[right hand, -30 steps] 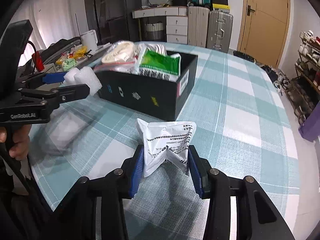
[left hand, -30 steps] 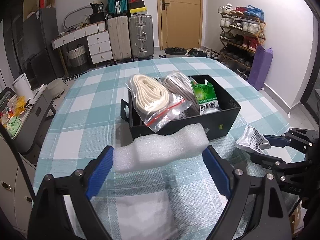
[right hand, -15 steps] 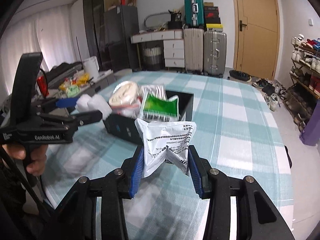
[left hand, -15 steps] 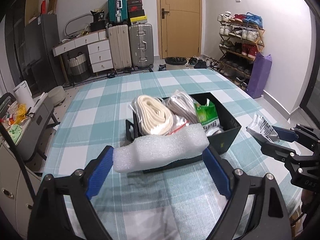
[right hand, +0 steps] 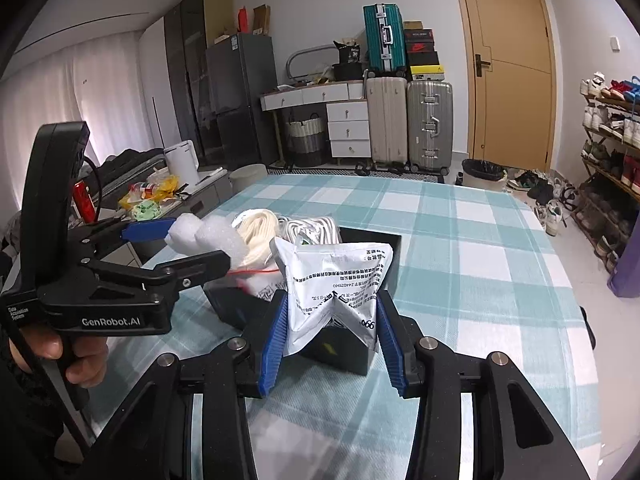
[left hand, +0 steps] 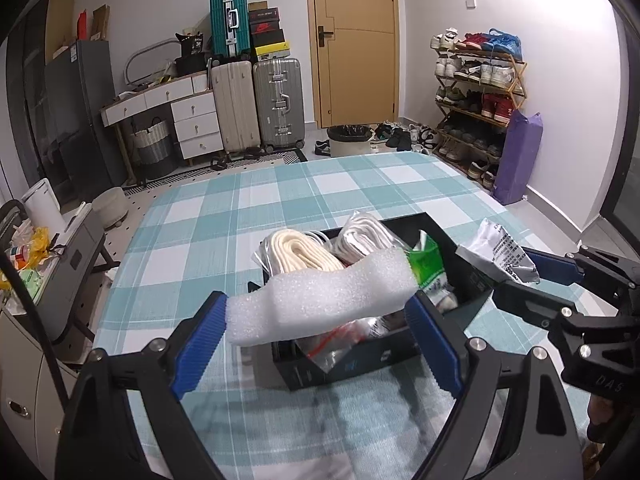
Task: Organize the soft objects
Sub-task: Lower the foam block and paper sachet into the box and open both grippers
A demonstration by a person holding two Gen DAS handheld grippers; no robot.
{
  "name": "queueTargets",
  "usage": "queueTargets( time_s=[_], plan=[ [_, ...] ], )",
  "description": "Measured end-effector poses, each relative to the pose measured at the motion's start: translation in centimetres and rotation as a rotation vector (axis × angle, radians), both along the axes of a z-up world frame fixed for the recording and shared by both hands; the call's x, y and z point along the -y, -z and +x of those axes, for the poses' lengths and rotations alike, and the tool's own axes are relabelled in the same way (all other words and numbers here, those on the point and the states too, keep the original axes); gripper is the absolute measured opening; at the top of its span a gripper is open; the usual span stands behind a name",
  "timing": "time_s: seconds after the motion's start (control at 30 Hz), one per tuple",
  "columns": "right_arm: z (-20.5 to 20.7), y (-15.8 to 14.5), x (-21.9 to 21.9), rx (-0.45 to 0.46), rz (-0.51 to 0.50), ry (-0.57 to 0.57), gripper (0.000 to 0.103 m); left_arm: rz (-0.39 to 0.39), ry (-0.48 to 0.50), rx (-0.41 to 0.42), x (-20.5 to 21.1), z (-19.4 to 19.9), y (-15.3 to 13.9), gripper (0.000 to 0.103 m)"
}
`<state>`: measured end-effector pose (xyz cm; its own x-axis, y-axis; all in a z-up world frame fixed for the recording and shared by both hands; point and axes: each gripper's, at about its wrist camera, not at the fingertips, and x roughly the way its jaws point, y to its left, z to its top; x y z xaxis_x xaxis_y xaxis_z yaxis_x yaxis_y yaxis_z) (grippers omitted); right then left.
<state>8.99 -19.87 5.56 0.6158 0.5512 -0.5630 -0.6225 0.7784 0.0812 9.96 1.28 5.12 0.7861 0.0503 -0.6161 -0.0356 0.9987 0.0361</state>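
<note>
White foam strip [left hand: 320, 300] being pinched across wide-spread left gripper [left hand: 316, 344], hovering over black box [left hand: 384, 356]. Silver pouch [right hand: 334, 284] being squeezed in narrow right gripper [right hand: 330, 336], at three o'clock.

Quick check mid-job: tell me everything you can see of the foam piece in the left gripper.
The foam piece is white, bubbly-textured packing foam, an elongated wavy slab. It lies roughly level, spanning the left gripper, whose blue pads press on its two ends. It hangs in the air over the near edge of the black box, touching nothing else.
</note>
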Motion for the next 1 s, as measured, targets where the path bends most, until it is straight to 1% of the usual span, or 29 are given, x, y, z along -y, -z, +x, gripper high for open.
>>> queueTargets(
  time_s=[0.2,0.33,0.4,0.57,0.73,1.0],
  plan=[
    [1.1,0.2,-1.5,0.005,0.007,-0.017,0.043,0.005,-0.002,-0.005,-0.1,1.4,0.2,0.089],
    [1.9,0.4,-2.3,0.005,-0.001,-0.019,0.043,0.029,-0.015,-0.004,-0.1,2.1,0.6,0.089],
    [2.4,0.6,-2.5,-0.002,0.001,-0.023,0.043,0.029,-0.018,-0.006,-0.2,2.4,0.7,0.089],
    [3.2,1.5,-3.1,-0.020,-0.015,-0.030,0.043,0.025,-0.020,-0.018,-0.5,3.0,1.2,0.089],
    [4.0,2.4,-3.4,-0.035,-0.033,-0.029,0.043,0.040,-0.012,-0.023,-0.4,3.3,1.6,0.089],
    [4.7,2.9,-4.1,-0.028,-0.065,-0.035,0.043,0.037,-0.015,-0.037,-0.6,3.8,2.0,0.089]
  ],
)
